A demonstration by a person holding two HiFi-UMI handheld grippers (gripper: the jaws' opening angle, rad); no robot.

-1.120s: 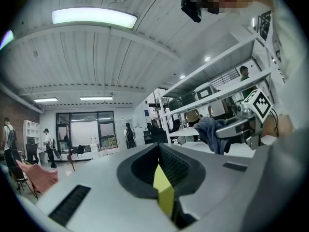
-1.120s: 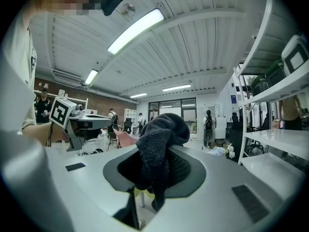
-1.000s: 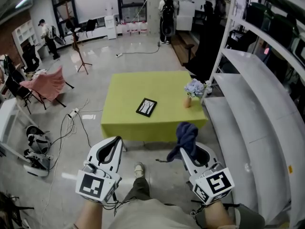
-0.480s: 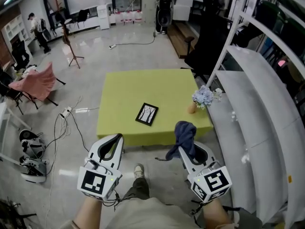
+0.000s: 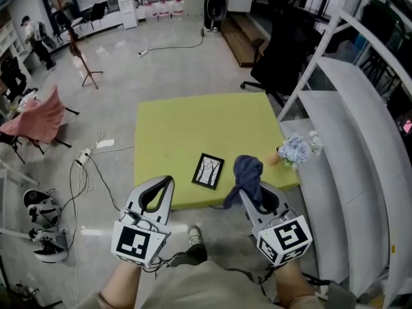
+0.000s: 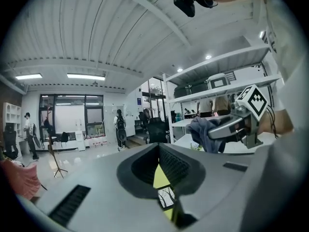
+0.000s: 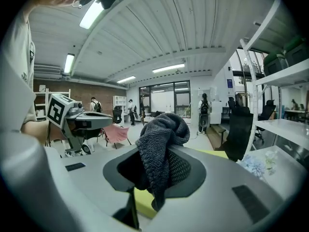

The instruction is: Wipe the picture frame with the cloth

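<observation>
A small black picture frame (image 5: 208, 171) lies flat near the front edge of the yellow-green table (image 5: 187, 127). My right gripper (image 5: 252, 195) is shut on a dark blue knitted cloth (image 5: 246, 174), which bunches above its jaws and hangs over the table's front edge, just right of the frame. In the right gripper view the cloth (image 7: 161, 139) drapes between the jaws. My left gripper (image 5: 161, 187) is shut with nothing in it, at the front edge left of the frame. Through its jaw gap the frame (image 6: 165, 196) shows.
A small vase of pale flowers (image 5: 293, 152) stands at the table's right front corner. White shelving (image 5: 360, 147) runs along the right. A black office chair (image 5: 280, 56) stands behind the table. Cables and gear (image 5: 45, 217) lie on the floor at left.
The view has closed in on the table. Both grippers, which were over the floor short of it, now reach its front edge beside the frame. The cloth stays held.
</observation>
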